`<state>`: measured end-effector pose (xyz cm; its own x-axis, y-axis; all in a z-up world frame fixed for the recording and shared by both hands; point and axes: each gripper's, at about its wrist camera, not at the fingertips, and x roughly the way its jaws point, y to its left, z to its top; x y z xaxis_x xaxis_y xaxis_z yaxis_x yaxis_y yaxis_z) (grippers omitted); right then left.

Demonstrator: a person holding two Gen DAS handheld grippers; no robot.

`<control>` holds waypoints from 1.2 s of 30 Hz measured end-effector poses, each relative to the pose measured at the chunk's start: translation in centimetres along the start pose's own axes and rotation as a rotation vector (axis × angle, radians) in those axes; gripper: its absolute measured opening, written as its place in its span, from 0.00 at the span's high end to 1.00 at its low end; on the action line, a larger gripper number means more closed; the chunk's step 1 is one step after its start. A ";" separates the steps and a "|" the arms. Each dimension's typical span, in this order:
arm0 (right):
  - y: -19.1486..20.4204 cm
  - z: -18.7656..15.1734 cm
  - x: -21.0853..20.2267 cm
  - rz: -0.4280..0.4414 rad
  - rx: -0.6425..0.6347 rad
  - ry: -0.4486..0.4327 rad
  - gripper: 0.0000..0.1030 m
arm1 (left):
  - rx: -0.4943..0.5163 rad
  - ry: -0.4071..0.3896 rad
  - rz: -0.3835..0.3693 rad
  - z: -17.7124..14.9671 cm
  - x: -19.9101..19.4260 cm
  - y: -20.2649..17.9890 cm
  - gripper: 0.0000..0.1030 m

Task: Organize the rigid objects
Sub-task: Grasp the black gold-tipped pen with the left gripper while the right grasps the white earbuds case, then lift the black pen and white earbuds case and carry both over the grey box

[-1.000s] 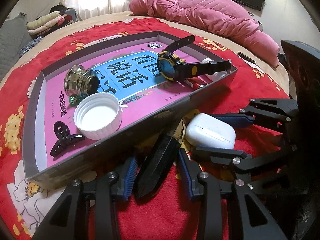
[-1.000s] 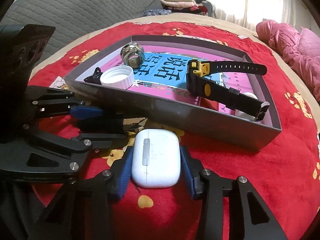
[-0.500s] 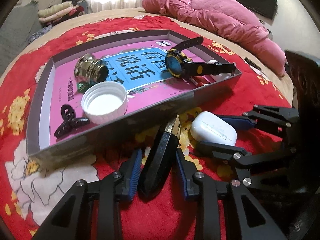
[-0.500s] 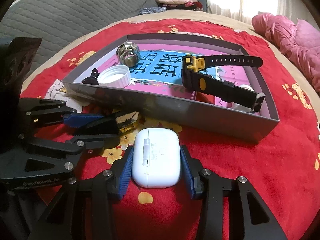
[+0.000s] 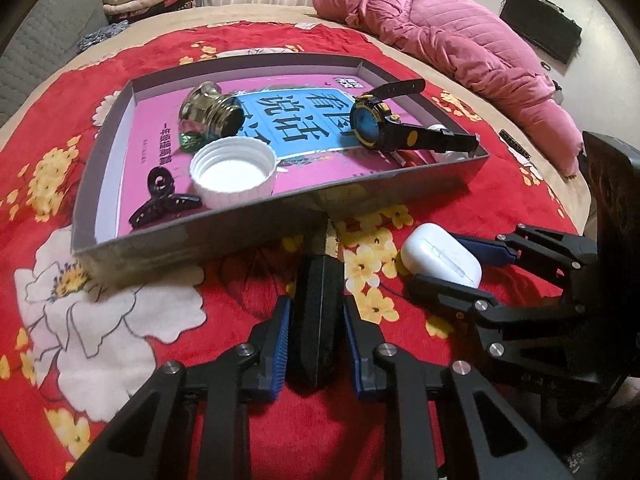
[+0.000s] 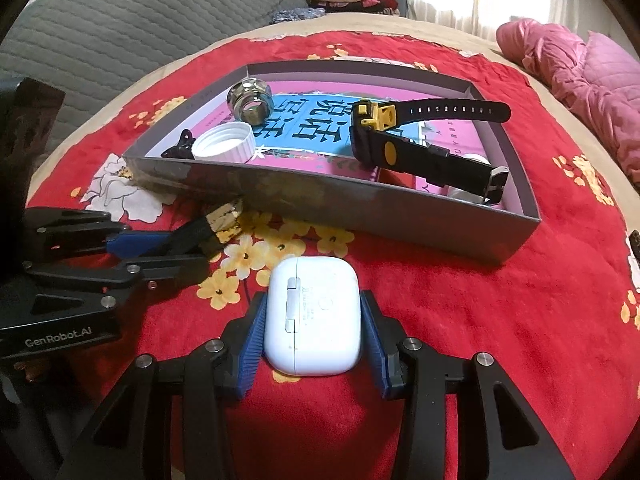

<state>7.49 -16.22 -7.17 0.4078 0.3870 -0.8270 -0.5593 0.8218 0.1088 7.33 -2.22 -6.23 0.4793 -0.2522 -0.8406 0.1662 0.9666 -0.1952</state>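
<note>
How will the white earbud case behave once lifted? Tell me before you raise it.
The white earbud case looks smooth and glossy with rounded edges, so it may slip between the right gripper and its blue ribbed pads. It seems rigid and probably light. Its hinged lid might pop open if squeezed hard.

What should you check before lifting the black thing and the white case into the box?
1. Left gripper on the black bar: its jaws have just been closing and the pads look pressed against it. Ok.
2. Right gripper on the white earbud case: pads sit at both its sides. Ok.
3. Both things off the red blanket: not ok, they lie on it.
4. Free floor in the grey box: the near middle, by the white cap, looks bare. Ok.
5. Watch strap sticking over the far wall: cannot tell if it blocks.
</note>
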 end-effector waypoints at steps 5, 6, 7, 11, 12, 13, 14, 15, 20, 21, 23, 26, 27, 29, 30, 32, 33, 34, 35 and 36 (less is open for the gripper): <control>-0.1 -0.2 -0.2 0.000 0.006 0.001 0.56 | -0.019 0.009 0.002 0.0 0.0 0.0 0.76; -0.1 -0.2 -0.2 0.002 0.009 0.001 0.56 | -0.026 0.013 0.002 0.1 0.1 0.1 0.76; -0.2 -0.2 -0.2 0.005 0.014 0.001 0.56 | -0.035 0.016 0.002 0.2 0.1 0.2 0.76; -0.5 -0.2 -0.1 0.018 0.036 0.000 0.56 | -0.034 0.030 0.020 0.4 0.4 -0.1 0.76; -0.6 -0.2 0.0 0.019 0.038 -0.001 0.56 | -0.029 0.032 0.026 0.5 0.5 -0.3 0.76; -0.6 -0.3 0.0 0.020 0.042 -0.001 0.55 | -0.026 0.034 0.033 0.6 0.6 -0.3 0.76; -0.6 -0.3 0.0 0.021 0.044 -0.002 0.55 | -0.027 0.039 0.039 0.7 0.7 -0.4 0.76; -0.6 -0.3 0.1 0.021 0.045 -0.002 0.55 | -0.028 0.043 0.043 0.7 0.7 -0.5 0.76; -0.6 -0.3 0.2 0.023 0.051 -0.006 0.55 | -0.037 0.055 0.063 1.1 1.0 -0.7 0.75; -0.6 -0.3 0.2 0.023 0.052 -0.007 0.55 | -0.037 0.057 0.068 1.1 1.1 -0.8 0.75; -0.6 -0.2 0.2 0.024 0.054 -0.007 0.55 | -0.033 0.057 0.080 1.2 1.2 -1.0 0.74; -0.9 -0.2 0.1 0.037 0.065 -0.005 0.55 | -0.036 0.049 0.089 1.2 1.1 -1.1 0.74; -1.0 -0.2 0.0 0.043 0.072 -0.005 0.55 | -0.041 0.046 0.085 1.1 1.0 -1.0 0.75; -1.2 -0.2 -0.1 0.052 0.085 -0.006 0.56 | -0.057 0.039 0.072 1.1 0.8 -0.8 0.75; -1.2 -0.3 -0.2 0.054 0.088 -0.007 0.56 | -0.065 0.035 0.067 1.0 0.6 -0.7 0.75; -1.2 -0.3 -0.4 0.054 0.090 -0.009 0.56 | -0.072 0.028 0.064 0.9 0.3 -0.6 0.77; -1.2 -0.3 -0.5 0.053 0.090 -0.008 0.56 | -0.072 0.024 0.064 0.8 0.2 -0.6 0.77; -1.2 -0.3 -0.6 0.054 0.089 -0.008 0.56 | -0.071 0.021 0.062 0.7 0.0 -0.6 0.77; -1.2 -0.3 -0.7 0.053 0.088 -0.008 0.56 | -0.069 0.021 0.059 0.6 -0.1 -0.6 0.78; -1.2 -0.3 -0.8 0.053 0.087 -0.009 0.56 | -0.067 0.020 0.058 0.4 -0.3 -0.6 0.78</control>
<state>7.57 -17.62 -6.79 0.3859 0.4343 -0.8139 -0.5159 0.8330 0.1999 7.43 -2.76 -5.63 0.4695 -0.1952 -0.8611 0.0801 0.9807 -0.1786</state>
